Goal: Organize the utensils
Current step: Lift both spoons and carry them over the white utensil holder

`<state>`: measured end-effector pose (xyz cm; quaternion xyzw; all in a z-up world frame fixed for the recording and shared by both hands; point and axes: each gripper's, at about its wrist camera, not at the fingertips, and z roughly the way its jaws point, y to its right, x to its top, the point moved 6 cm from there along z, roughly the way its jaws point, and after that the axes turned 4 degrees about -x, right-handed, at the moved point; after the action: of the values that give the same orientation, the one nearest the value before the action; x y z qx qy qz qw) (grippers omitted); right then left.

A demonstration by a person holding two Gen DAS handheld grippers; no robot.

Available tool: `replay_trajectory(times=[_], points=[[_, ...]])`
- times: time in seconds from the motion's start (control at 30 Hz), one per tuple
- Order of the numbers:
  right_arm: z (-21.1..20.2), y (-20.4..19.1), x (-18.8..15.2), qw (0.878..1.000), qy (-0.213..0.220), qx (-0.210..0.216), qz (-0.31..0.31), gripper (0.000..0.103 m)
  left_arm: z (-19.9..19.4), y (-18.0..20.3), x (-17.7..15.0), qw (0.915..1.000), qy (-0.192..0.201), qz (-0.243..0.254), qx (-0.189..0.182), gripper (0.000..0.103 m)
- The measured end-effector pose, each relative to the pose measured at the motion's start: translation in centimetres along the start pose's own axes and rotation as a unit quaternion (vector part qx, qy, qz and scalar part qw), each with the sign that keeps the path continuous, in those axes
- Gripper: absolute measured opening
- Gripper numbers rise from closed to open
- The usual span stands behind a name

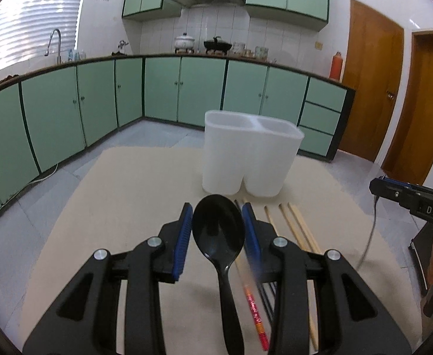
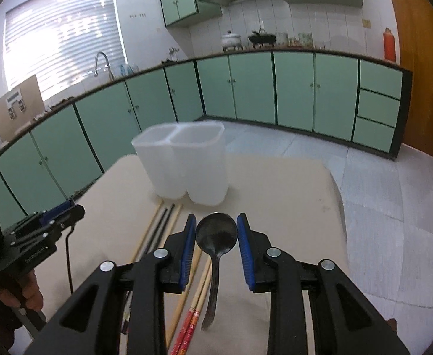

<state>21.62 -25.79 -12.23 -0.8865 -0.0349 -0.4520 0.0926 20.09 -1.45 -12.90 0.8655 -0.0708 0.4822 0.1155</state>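
My left gripper (image 1: pixel 217 210) is shut on a black plastic spoon (image 1: pixel 218 230). Its bowl sits between the blue pads and its handle runs back toward the camera. My right gripper (image 2: pixel 215 217) is shut on a dark round-bowled spoon (image 2: pixel 216 235) in the same way. A white two-compartment holder (image 1: pixel 252 153) (image 2: pixel 183 159) stands upright on the table ahead of both grippers. Wooden chopsticks (image 1: pixel 293 222) (image 2: pixel 152 230), black chopsticks (image 2: pixel 160 227) and red-handled chopsticks (image 1: pixel 253 310) (image 2: pixel 190 322) lie flat on the table below the grippers.
The tan table (image 1: pixel 133 195) (image 2: pixel 290 195) ends just behind the holder, above a tiled floor. In the left wrist view the other gripper (image 1: pixel 405 196) shows at the right edge. The right wrist view has the other gripper (image 2: pixel 44 227) at its left, with a hand and a dangling cable. Green cabinets line the far walls.
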Motion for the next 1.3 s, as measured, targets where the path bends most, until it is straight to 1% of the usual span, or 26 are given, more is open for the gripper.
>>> replay_trajectory(times=[0.13, 0.37, 0.47, 0.63, 0.77, 0.87, 0.93, 0.97, 1.03, 1.07, 1.13, 1.3], points=[[-1.1, -0.3, 2.0, 1.0, 0.025, 0.009, -0.004, 0.028, -0.8, 0.2, 2.0, 0.9996, 0.028, -0.001, -0.007, 0.033], [-2.1, -1.0, 5.2, 0.998, 0.057, 0.024, -0.021, 0.028, -1.7, 0.4, 6.1, 0.9971, 0.073, -0.011, -0.019, 0.033], [-2.4, -1.4, 7.2, 0.996, 0.073, 0.034, -0.027, 0.028, -1.5, 0.6, 8.9, 0.9947, 0.099, -0.014, -0.025, 0.033], [-2.4, -1.6, 11.9, 0.992, 0.109, 0.05, -0.036, 0.028, -1.0, 1.3, 13.9, 0.9887, 0.147, -0.009, -0.03, 0.033], [-1.4, -1.8, 15.6, 0.989, 0.132, 0.054, -0.043, 0.028, 0.7, 2.5, 18.3, 0.9827, 0.182, 0.003, -0.033, 0.033], [0.0, -1.9, 17.9, 0.987, 0.143, 0.057, -0.042, 0.028, 2.7, 3.4, 20.8, 0.98, 0.196, 0.008, -0.035, 0.033], [1.6, -2.0, 19.2, 0.987, 0.147, 0.059, -0.04, 0.028, 3.9, 3.7, 21.9, 0.9794, 0.198, 0.009, -0.036, 0.033], [2.2, -2.1, 19.5, 0.987, 0.148, 0.056, -0.042, 0.028, 5.1, 3.9, 22.3, 0.9795, 0.198, 0.01, -0.035, 0.033], [4.3, -2.2, 19.8, 0.987, 0.144, 0.05, -0.045, 0.028, 6.9, 4.0, 22.4, 0.9811, 0.19, 0.007, -0.035, 0.033], [5.2, -2.2, 19.9, 0.988, 0.141, 0.051, -0.042, 0.028, 8.3, 3.9, 22.3, 0.9829, 0.181, 0.002, -0.037, 0.033], [7.0, -2.1, 19.5, 0.989, 0.131, 0.054, -0.035, 0.028, 9.8, 3.3, 21.7, 0.9854, 0.166, -0.006, -0.037, 0.033], [10.4, -1.7, 17.8, 0.992, 0.107, 0.06, -0.015, 0.028, 13.2, 2.3, 19.9, 0.9902, 0.137, -0.004, -0.026, 0.033]])
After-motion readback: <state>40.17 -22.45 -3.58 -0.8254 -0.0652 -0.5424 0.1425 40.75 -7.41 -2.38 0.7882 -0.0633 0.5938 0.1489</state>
